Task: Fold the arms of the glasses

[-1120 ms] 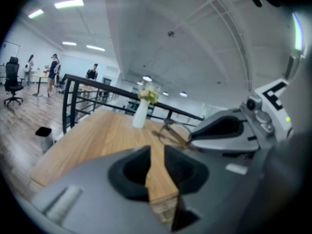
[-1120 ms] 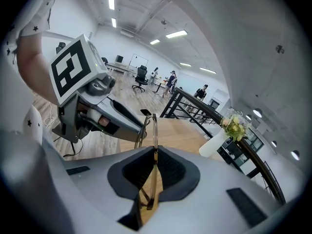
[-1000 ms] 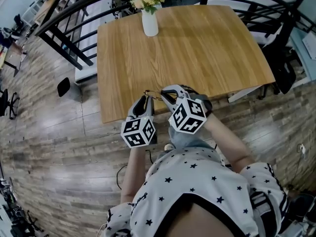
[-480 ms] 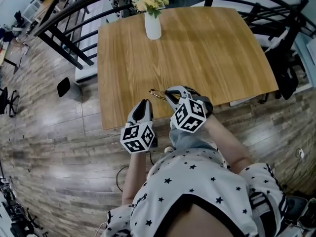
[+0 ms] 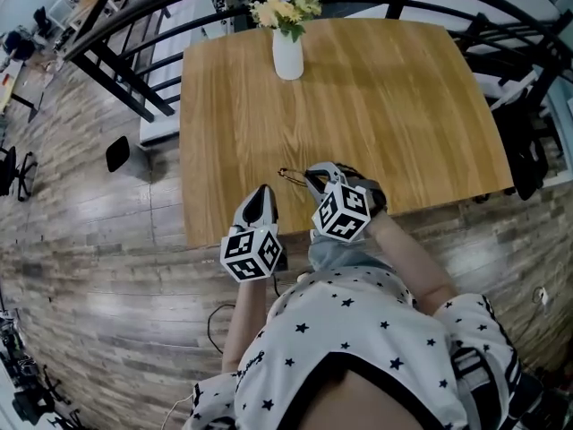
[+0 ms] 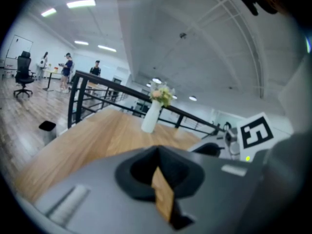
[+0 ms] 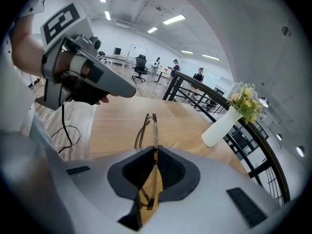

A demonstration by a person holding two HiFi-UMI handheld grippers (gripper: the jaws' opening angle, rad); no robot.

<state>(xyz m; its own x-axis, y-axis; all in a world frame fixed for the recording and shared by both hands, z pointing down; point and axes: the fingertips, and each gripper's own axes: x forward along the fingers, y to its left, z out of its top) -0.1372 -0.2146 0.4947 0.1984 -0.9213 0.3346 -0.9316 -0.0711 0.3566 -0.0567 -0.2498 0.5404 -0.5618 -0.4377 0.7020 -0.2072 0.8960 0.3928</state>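
Observation:
The thin gold-rimmed glasses (image 7: pixel 148 126) stick out forward from my right gripper (image 7: pixel 152 151), which is shut on them just above the wooden table (image 5: pixel 385 106). In the head view the glasses (image 5: pixel 288 173) show as a small wire shape at the tip of the right gripper (image 5: pixel 315 176), near the table's front edge. My left gripper (image 5: pixel 262 192) hangs to the left of them, apart from the glasses. Its jaws (image 6: pixel 157 151) have just been closing and now stand shut with nothing between them. The right gripper view shows the left gripper (image 7: pixel 95 82) at the upper left.
A white vase of flowers (image 5: pixel 287 50) stands at the table's far edge. Black railings (image 5: pixel 116 38) run behind and to the left of the table. The near table edge lies right under both grippers, with plank floor (image 5: pixel 107 267) below.
The left gripper has let go of the glasses, drawn back toward the near edge and shut. The right gripper keeps the glasses and has sunk a little toward the table.

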